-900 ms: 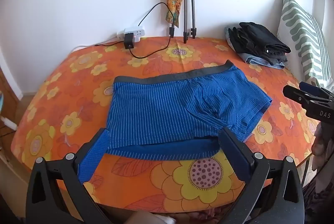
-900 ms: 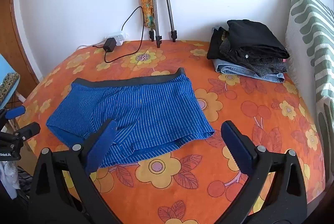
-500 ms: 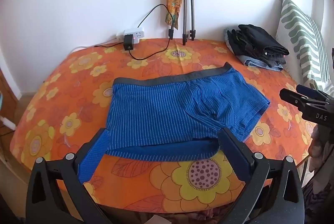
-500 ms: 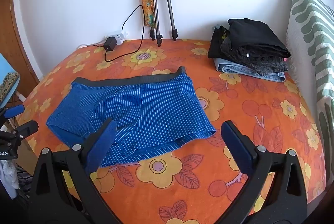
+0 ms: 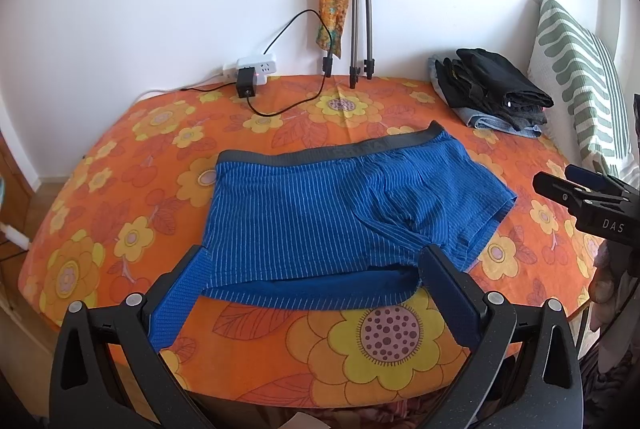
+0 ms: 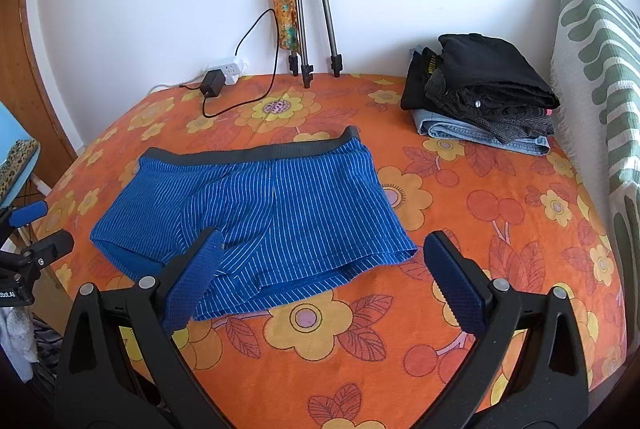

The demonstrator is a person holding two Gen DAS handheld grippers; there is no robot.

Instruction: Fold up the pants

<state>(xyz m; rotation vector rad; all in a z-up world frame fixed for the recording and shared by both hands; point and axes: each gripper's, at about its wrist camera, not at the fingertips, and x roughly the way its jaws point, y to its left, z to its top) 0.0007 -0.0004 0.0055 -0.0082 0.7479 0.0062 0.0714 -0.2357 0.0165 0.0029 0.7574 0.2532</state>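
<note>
On the bed, left wrist view: blue striped pants [image 5: 340, 205] lie flat on an orange flowered bedspread [image 5: 120, 189], grey waistband on the far side from the jaws.
Left gripper [image 5: 312, 293]: jaws wide, holding nothing; the near hem sits between and just beyond the two blue pads.
Right gripper, seen from the left [image 5: 588, 197]: at the right edge, beside the pants' right leg, apart from the cloth (only one side of it shows here).
Beyond the jaws: a folded clothes pile [image 5: 496, 93], a power strip [image 5: 256, 67] with a cable, and tripod legs [image 5: 360, 9] at the wall.

On the bed, right wrist view: the pants [image 6: 256, 213] sit ahead and to the left of centre.
Right gripper [image 6: 324, 279]: jaws wide, empty; the left pad overlaps the near hem in the picture, the right pad is over bare bedspread [image 6: 500, 229].
Left gripper, seen from the right [image 6: 28, 233]: at the left edge, near the left leg.

Risk: a pinch may catch only the top layer, since the near hem gapes, so the fold could drag crooked.
Risk: thin cloth on soft bedding may bunch, or the bedspread may be nipped with it.

Change from the earlier frames: little; both views sit slightly differently over the pants, which look unmoved, and the jaws are as wide as before.
</note>
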